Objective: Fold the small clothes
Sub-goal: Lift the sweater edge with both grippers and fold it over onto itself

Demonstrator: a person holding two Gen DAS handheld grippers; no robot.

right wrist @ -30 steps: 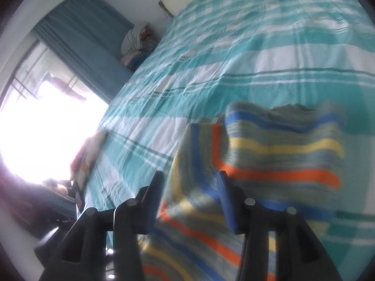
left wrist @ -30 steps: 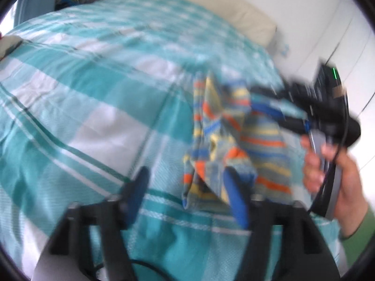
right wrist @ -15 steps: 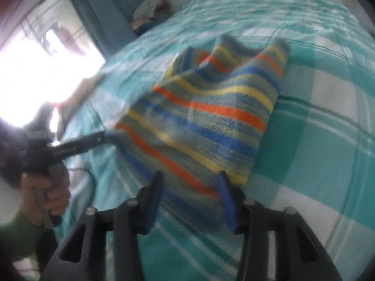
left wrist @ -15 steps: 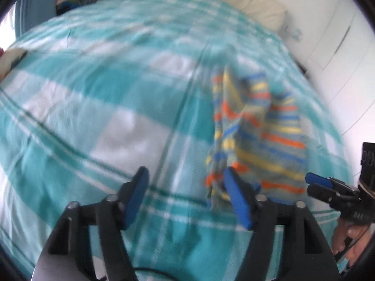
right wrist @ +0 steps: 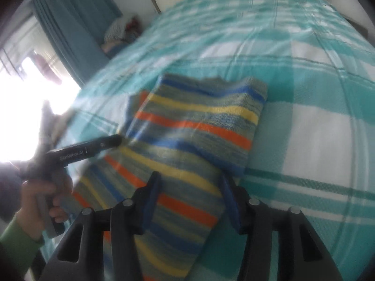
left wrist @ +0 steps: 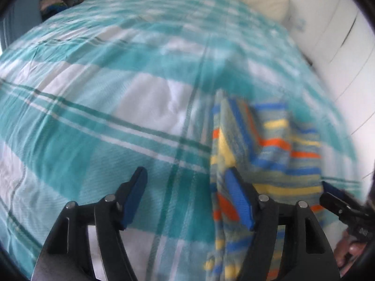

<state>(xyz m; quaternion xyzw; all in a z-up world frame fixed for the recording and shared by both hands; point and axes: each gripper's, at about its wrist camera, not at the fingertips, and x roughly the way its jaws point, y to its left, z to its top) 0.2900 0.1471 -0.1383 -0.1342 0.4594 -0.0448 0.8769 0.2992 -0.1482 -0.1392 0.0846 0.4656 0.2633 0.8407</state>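
Striped knit garment (right wrist: pixel 192 126), partly folded, lies on the checked bed (left wrist: pixel 98 107) toward its right side, short of the pillow end.
Right gripper (right wrist: pixel 191 201): jaws have just been opening, half-spread over the cloth, pads not seen pressing; left gripper (left wrist: pixel 185 199) wide, empty, at the garment's left edge. Next, square the layers before pinching. Only the right view shows the doubled-over top flap and a green sleeve (right wrist: pixel 14 245).

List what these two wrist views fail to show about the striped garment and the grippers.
- Striped garment: near end cut off by the right wrist view's bottom edge and hidden behind the right gripper.
- Garment type: motion blur in both views.
- Left gripper: the left wrist view doesn't settle whether its right-hand finger touches the cloth.
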